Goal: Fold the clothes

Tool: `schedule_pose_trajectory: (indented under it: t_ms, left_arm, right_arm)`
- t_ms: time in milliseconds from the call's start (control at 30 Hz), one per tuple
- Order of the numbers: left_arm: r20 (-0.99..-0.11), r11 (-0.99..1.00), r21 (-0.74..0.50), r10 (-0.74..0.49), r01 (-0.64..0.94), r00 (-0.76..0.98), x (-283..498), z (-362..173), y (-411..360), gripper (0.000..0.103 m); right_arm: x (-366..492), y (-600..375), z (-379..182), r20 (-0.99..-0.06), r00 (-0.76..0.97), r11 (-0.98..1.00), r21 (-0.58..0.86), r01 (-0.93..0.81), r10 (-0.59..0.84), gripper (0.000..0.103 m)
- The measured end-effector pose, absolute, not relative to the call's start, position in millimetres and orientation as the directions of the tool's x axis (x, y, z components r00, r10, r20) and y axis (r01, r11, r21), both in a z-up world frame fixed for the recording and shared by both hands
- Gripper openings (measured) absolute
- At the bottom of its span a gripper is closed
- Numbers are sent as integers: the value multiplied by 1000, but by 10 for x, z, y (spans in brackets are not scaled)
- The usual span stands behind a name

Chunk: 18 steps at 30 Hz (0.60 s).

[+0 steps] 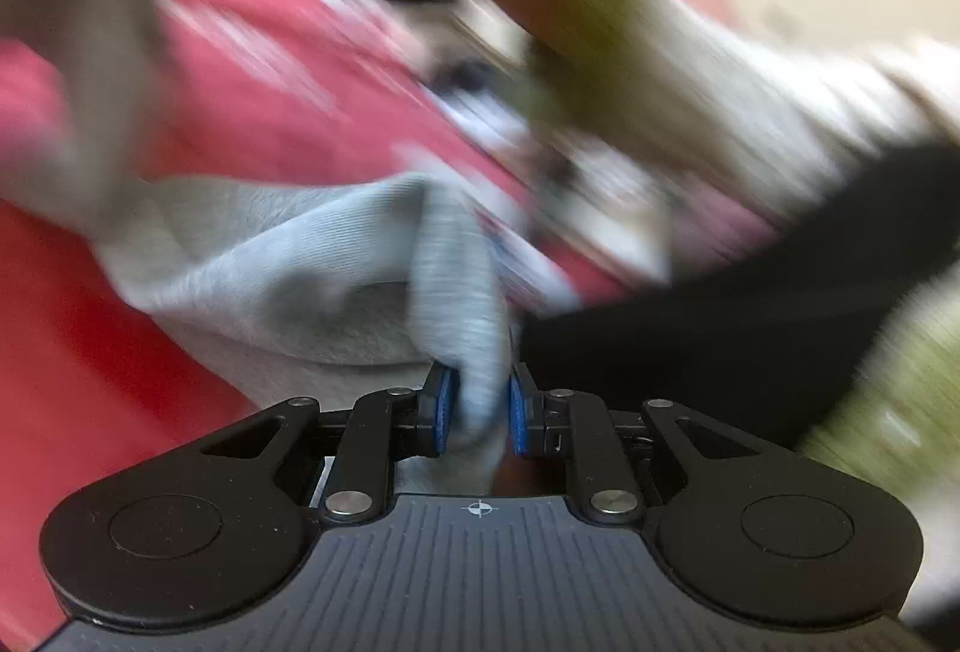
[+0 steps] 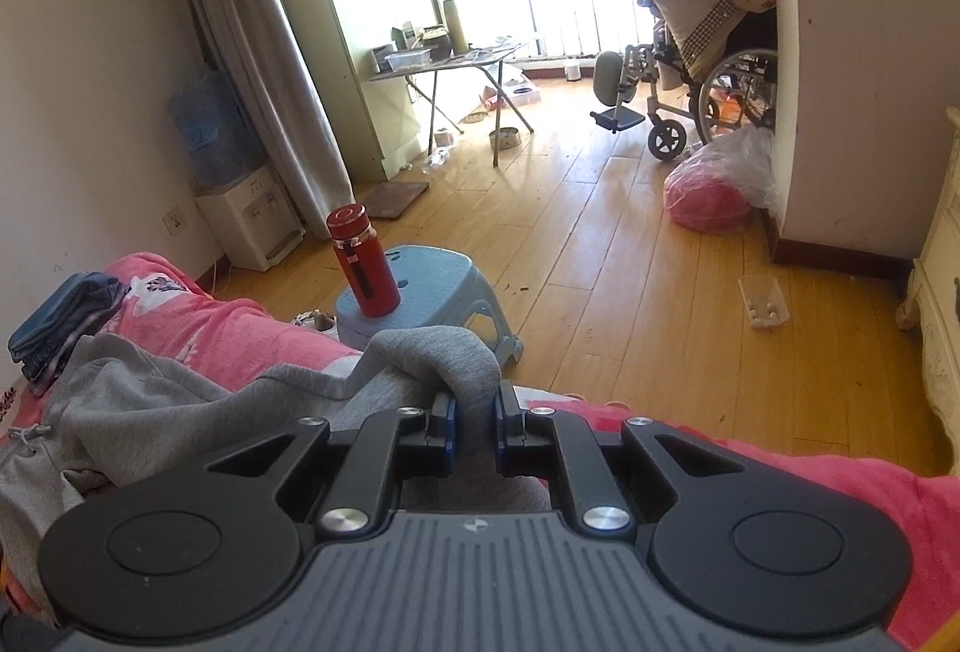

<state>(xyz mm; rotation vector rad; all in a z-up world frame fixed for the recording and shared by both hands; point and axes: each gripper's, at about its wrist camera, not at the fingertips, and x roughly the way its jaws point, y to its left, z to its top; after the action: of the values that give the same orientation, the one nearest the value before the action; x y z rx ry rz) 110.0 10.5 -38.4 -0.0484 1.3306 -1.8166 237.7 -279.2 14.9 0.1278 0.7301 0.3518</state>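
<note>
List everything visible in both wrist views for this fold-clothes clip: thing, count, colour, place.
Grey garment: one, grey, on the pink bedding, a fold in each claw.
Pink bedding: one, pink, under the garment.
Folded clothes: one stack, blue denim, on the bedding at left.
Bottle: one, red, on the stool.
Stool: one, light blue, on the wood floor by the bed.
Water dispenser: one, white with a blue jug, by the left wall.
Folding table: one, grey, near the window.
Wheelchair: one, piled with bedding, at right.
Plastic bag: one, clear over pink, by the wall.
Left claw: black, blue pads, on grey cloth.
Right claw: same, shut on grey cloth.
</note>
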Motion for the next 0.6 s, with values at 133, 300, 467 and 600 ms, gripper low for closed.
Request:
schedule_pose_trajectory:
  t_ms: [133, 300, 467, 600]
  left_arm:
    - [-490, -126, -805, -409, 580, -770, 476, -704, -42, 28]
    - [-769, -37, -578, -311, 815, -559, 149, -941, -124, 39]
    - [-686, 139, -631, -558, 763, -467, 617, -585, 367, 70]
    - [-602, 285, -691, -737, 665, -309, 960, -301, 845, 70]
  right_arm:
    - [2349, -2793, 105, -639, 682, 934, 242, -262, 356, 12]
    - [2254, -2883, 137, -633, 671, 921, 304, -243, 386, 12]
    - [1858, -3078, 431, -592, 635, 865, 404, -298, 496, 11]
    - [1495, -3145, 685, -575, 576, 802, 522, -289, 582, 11]
